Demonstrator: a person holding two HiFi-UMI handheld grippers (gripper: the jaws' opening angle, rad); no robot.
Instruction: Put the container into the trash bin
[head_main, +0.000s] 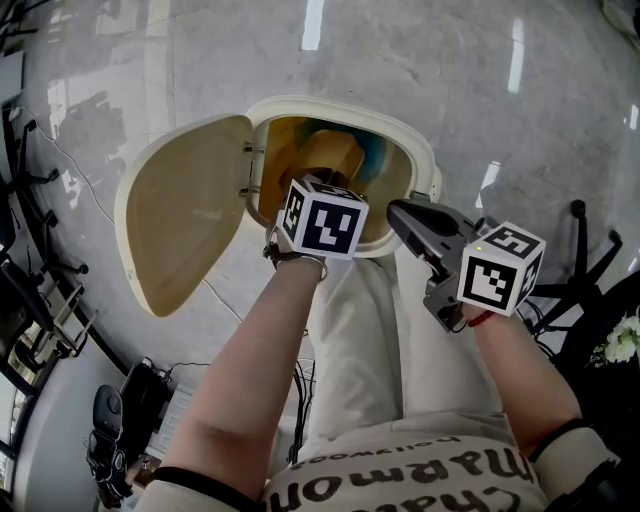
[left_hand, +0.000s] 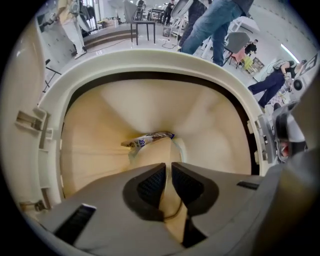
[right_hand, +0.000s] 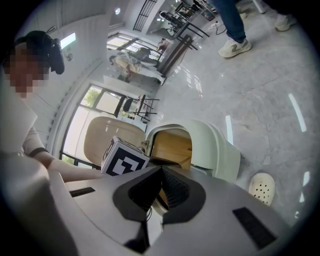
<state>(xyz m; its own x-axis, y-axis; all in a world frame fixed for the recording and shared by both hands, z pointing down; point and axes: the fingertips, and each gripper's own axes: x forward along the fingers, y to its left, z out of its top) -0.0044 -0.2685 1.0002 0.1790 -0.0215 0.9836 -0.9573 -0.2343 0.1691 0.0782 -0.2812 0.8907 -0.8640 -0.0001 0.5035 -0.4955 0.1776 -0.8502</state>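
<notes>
The cream trash bin (head_main: 425, 160) stands on the floor with its lid (head_main: 185, 225) swung open to the left. Inside it lies a pale cream container (left_hand: 152, 150) with a printed wrapper (left_hand: 148, 140) just behind it. My left gripper (left_hand: 168, 175) hovers over the bin's mouth, shut, with nothing between its pads; in the head view only its marker cube (head_main: 322, 215) shows. My right gripper (head_main: 400, 214) is at the bin's right rim, shut and empty, and its pads meet in the right gripper view (right_hand: 161, 176).
Cables and black equipment (head_main: 120, 420) lie on the floor at the lower left. A black chair base (head_main: 590, 260) stands to the right. A white perforated shoe (right_hand: 262, 186) lies beside the bin. People walk in the background (left_hand: 215, 20).
</notes>
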